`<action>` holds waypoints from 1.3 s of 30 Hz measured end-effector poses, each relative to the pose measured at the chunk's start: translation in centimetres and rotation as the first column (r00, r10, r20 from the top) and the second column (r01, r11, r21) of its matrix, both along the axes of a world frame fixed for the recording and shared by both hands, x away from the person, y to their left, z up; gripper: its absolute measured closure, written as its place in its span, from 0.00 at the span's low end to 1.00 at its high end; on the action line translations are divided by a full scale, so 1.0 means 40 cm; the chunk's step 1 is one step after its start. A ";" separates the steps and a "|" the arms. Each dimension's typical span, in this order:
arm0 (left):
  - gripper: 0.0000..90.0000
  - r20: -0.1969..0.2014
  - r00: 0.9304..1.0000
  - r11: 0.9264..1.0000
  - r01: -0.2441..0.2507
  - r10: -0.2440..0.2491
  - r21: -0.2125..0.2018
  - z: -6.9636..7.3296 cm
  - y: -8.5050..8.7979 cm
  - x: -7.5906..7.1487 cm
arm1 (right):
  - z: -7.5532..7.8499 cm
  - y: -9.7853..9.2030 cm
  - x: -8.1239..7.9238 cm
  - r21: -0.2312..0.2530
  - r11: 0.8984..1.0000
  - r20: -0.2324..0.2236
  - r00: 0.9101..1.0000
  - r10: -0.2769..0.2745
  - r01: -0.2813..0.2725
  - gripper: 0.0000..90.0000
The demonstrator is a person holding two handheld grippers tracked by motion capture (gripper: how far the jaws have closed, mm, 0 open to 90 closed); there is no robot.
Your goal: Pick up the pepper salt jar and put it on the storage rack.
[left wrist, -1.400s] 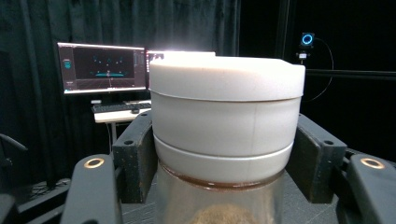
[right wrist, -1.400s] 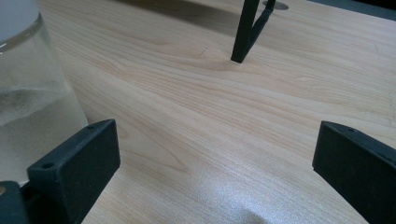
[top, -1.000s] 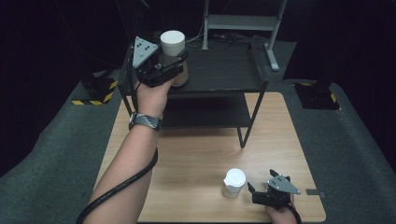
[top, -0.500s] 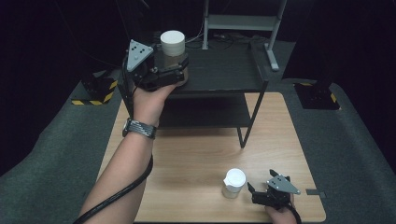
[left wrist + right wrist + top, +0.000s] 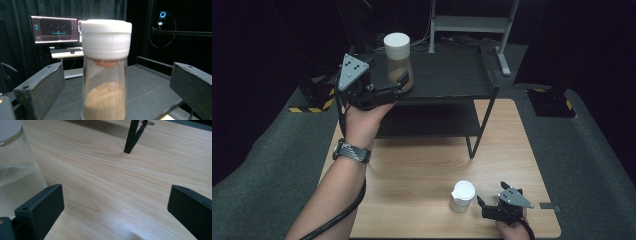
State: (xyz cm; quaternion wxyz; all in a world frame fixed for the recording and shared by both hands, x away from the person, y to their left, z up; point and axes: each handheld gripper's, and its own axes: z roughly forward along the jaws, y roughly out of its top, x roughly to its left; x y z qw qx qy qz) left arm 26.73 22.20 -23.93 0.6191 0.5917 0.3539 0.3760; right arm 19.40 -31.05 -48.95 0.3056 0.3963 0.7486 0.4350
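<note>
Standing upright on the top of the black shelf (image 5: 447,75), the jar (image 5: 398,60) with a white lid and brown powder sits between the spread fingers of the left gripper (image 5: 394,86), whose jaws have just been opening; in the left gripper view the jar (image 5: 105,72) is clear of both fingers (image 5: 40,90). Down on the wooden desk (image 5: 422,170), the right gripper (image 5: 484,204) rests with fingers open, empty, just beside a small white-lidded jar (image 5: 462,196).
</note>
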 end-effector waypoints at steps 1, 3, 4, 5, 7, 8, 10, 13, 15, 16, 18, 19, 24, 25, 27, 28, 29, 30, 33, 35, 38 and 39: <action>0.00 0.001 1.000 1.000 0.002 -0.002 0.009 -0.003 0.003 -0.004 | 0.000 0.000 0.000 0.001 1.000 0.001 1.000 0.000 0.000 0.00; 0.00 0.003 1.000 1.000 0.004 -0.004 0.024 -0.014 0.011 -0.014 | 0.000 0.000 0.000 -0.002 1.000 0.001 1.000 0.000 0.000 0.00; 0.00 0.003 1.000 1.000 0.007 -0.007 0.026 -0.020 0.014 -0.019 | 0.000 0.001 0.000 -0.002 1.000 0.001 1.000 0.000 0.000 0.00; 0.00 0.003 1.000 0.999 0.010 -0.010 0.032 -0.027 0.019 -0.025 | 0.000 0.001 0.000 -0.003 1.000 0.001 1.000 0.000 0.000 0.00; 0.00 0.000 1.000 0.999 0.013 -0.013 0.033 -0.040 0.025 -0.035 | 0.000 0.001 0.000 -0.003 1.000 0.001 1.000 -0.001 0.001 0.00; 0.00 -0.001 1.000 0.999 0.014 -0.014 0.031 -0.046 0.028 -0.039 | 0.000 0.001 0.000 -0.004 1.000 0.002 1.000 0.000 0.000 0.00; 0.00 -0.008 1.000 0.999 0.018 -0.018 0.026 -0.061 0.035 -0.048 | 0.000 0.002 0.000 -0.006 1.000 0.002 1.000 -0.001 0.001 0.00; 0.00 -0.016 1.000 0.999 0.022 -0.021 0.036 -0.084 0.041 -0.061 | 0.000 0.003 0.000 -0.008 1.000 0.002 1.000 -0.001 0.001 0.00; 0.00 -0.031 0.999 0.998 0.044 -0.043 0.035 -0.099 0.050 -0.064 | 0.001 0.003 0.000 -0.008 1.000 0.002 1.000 -0.001 0.001 0.00; 0.00 -0.034 0.998 0.998 0.048 -0.046 0.035 -0.108 0.053 -0.068 | 0.001 0.003 0.000 -0.008 1.000 0.002 1.000 -0.001 0.002 0.00; 0.00 -0.035 0.998 0.998 0.049 -0.048 0.039 -0.120 0.055 -0.076 | 0.001 0.003 0.000 -0.009 1.000 0.002 1.000 -0.001 0.001 0.00; 0.00 -0.036 0.998 0.998 0.051 -0.049 0.044 -0.128 0.056 -0.082 | 0.001 0.003 0.000 -0.010 1.000 0.001 1.000 -0.001 0.001 0.00; 0.00 -0.033 0.998 0.997 0.052 -0.050 0.062 -0.156 0.055 -0.105 | 0.001 0.004 0.000 -0.010 1.000 0.001 1.000 -0.002 0.002 0.00; 0.00 -0.029 0.998 0.996 0.049 -0.048 0.070 -0.167 0.054 -0.113 | 0.001 0.004 0.000 -0.011 1.000 0.001 1.000 -0.001 0.001 0.00; 0.00 -0.031 0.998 0.995 0.048 -0.045 0.084 -0.178 0.053 -0.121 | 0.001 0.004 0.000 -0.013 1.000 0.003 1.000 0.000 0.000 0.00; 0.00 -0.033 0.998 0.995 0.048 -0.045 0.086 -0.184 0.052 -0.124 | 0.001 0.005 -0.001 -0.012 1.000 0.002 1.000 -0.001 0.001 0.00; 0.00 -0.037 0.998 0.995 0.049 -0.046 0.090 -0.191 0.053 -0.128 | 0.001 0.005 -0.001 -0.012 1.000 0.003 1.000 -0.001 0.001 0.00; 0.00 -0.039 0.998 0.995 0.049 -0.046 0.089 -0.196 0.053 -0.130 | 0.001 0.005 -0.001 -0.012 1.000 0.003 1.000 -0.001 0.002 0.00; 0.00 -0.049 0.998 0.995 0.053 -0.049 0.085 -0.219 0.056 -0.138 | 0.001 0.004 0.000 -0.011 1.000 0.002 1.000 -0.002 0.002 0.00; 0.00 -0.056 0.997 0.995 0.055 -0.050 0.088 -0.234 0.057 -0.144 | 0.001 0.004 0.000 -0.011 1.000 0.001 1.000 -0.001 0.001 0.00; 0.00 -0.061 0.997 0.994 0.056 -0.051 0.096 -0.260 0.057 -0.155 | 0.001 0.005 0.000 -0.012 1.000 0.001 1.000 -0.001 0.001 0.00; 0.00 -0.062 0.997 0.993 0.057 -0.051 0.101 -0.268 0.057 -0.158 | 0.001 0.005 0.000 -0.013 1.000 0.001 1.000 -0.002 0.002 0.00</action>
